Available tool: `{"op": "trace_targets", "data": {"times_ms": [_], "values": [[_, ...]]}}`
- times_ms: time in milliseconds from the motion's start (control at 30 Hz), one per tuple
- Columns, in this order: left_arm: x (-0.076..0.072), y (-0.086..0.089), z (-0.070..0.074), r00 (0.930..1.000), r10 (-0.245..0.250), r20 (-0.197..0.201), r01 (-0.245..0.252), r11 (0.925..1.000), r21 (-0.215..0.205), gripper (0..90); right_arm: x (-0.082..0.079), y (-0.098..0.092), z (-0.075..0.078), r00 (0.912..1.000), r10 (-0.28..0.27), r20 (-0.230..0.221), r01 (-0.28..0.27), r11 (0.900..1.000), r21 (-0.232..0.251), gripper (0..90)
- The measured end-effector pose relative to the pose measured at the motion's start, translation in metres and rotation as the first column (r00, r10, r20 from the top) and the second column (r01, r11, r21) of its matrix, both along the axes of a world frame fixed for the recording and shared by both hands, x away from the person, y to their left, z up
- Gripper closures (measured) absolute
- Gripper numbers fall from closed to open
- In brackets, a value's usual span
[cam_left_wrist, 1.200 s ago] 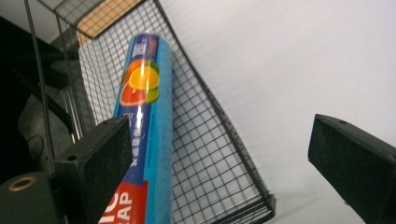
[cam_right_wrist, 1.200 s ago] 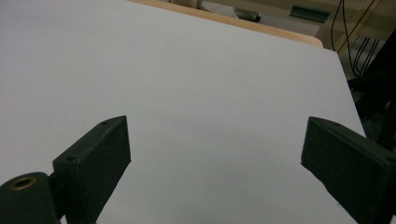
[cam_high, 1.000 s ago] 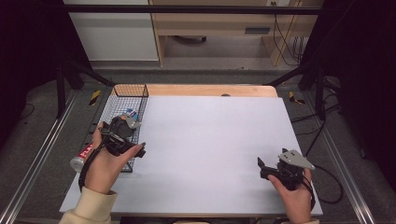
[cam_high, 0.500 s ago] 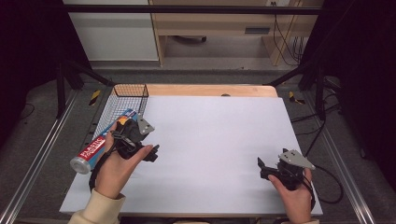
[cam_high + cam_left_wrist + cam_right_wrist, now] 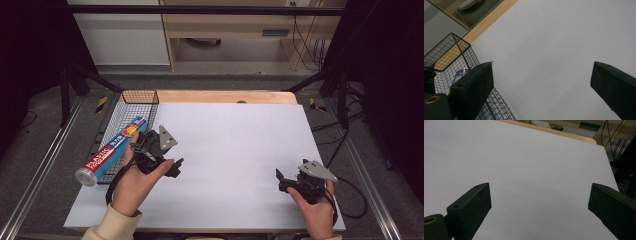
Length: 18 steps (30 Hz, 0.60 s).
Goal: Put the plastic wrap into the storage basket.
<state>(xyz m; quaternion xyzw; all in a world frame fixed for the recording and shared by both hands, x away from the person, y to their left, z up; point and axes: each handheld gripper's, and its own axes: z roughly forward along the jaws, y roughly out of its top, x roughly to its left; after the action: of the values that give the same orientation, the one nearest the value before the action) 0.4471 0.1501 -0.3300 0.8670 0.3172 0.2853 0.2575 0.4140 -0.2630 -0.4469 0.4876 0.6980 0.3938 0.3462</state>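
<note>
In the left gripper view the left gripper's (image 5: 541, 85) right jaw is cut off by the picture's right and bottom edges, and the near jaw hides most of the blue tube (image 5: 459, 76) lying in the wire basket (image 5: 444, 53), so its print cannot be read there. In the high view the person's left hand (image 5: 137, 182) covers the basket's near right corner

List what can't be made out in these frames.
- Roll box, high view: the small print on its label is too small to read.
- Wire basket, high view: its near end is hidden by the box and the left gripper.
- Left gripper view: the box shows just a blue corner behind mesh and one jaw.
- Right gripper, high view: the hand is cut by the bottom edge.
</note>
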Motion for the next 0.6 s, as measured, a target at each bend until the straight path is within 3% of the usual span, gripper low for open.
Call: {"op": "trace_targets", "data": {"times_ms": [300,600], "values": [[-0.0024,-0.0036,0.0006,0.9997,-0.015,0.022,0.015,0.9998,-0.010,4.8,0.0001,0.0001,0.0000,1.0000,0.001,-0.001,-0.001,1.000,-0.001,4.9],[-0.0064,-0.0074,0.0055,0.9952,-0.051,0.084,0.055,0.9969,-0.056,4.8,-0.0001,-0.0002,0.0001,1.0000,0.001,-0.001,-0.001,1.000,-0.001,4.9]]}}
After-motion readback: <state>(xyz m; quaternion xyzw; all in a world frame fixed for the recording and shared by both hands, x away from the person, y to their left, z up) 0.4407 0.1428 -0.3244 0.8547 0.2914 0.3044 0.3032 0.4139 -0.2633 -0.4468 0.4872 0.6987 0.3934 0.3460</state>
